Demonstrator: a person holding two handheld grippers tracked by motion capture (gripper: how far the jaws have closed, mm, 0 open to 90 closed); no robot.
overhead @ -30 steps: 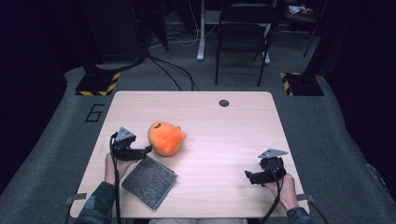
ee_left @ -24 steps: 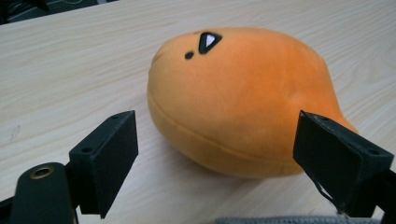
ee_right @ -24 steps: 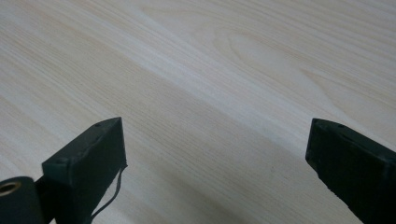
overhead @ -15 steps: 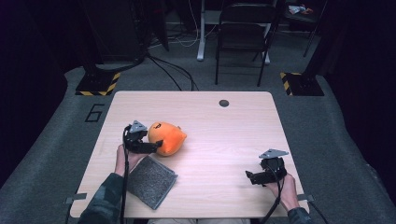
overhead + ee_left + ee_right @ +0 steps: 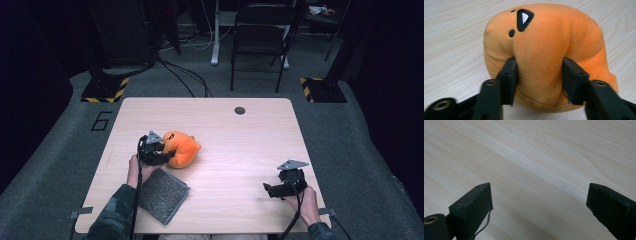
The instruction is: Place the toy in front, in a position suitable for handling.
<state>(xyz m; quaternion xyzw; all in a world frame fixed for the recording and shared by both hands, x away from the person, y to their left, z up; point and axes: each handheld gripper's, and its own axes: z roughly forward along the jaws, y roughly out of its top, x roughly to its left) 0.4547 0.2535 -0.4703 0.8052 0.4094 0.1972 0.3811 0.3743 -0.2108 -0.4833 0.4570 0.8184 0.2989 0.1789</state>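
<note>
An orange plush toy [image 5: 182, 148] with black and white markings lies on the left half of the wooden table [image 5: 240, 145]. My left gripper [image 5: 167, 156] is at its near-left side. Its jaws have just been closing and now squeeze a fold of the orange plush toy [image 5: 544, 50] between the pads [image 5: 509, 77]. My right gripper [image 5: 267, 190] rests low near the table's front right, held by a hand, pointing left. In the right gripper view my right gripper [image 5: 539, 202] has its jaws wide apart over bare wood, with nothing between them.
A grey rough pad [image 5: 162, 194] lies at the front left edge, just below my left hand. A small dark round hole [image 5: 240, 110] sits at the table's far side. A black chair [image 5: 262, 40] and cables stand on the floor behind the table.
My left gripper moved right from beside the grey pad up to the plush toy and closed its jaws on it. The right gripper stayed put.
</note>
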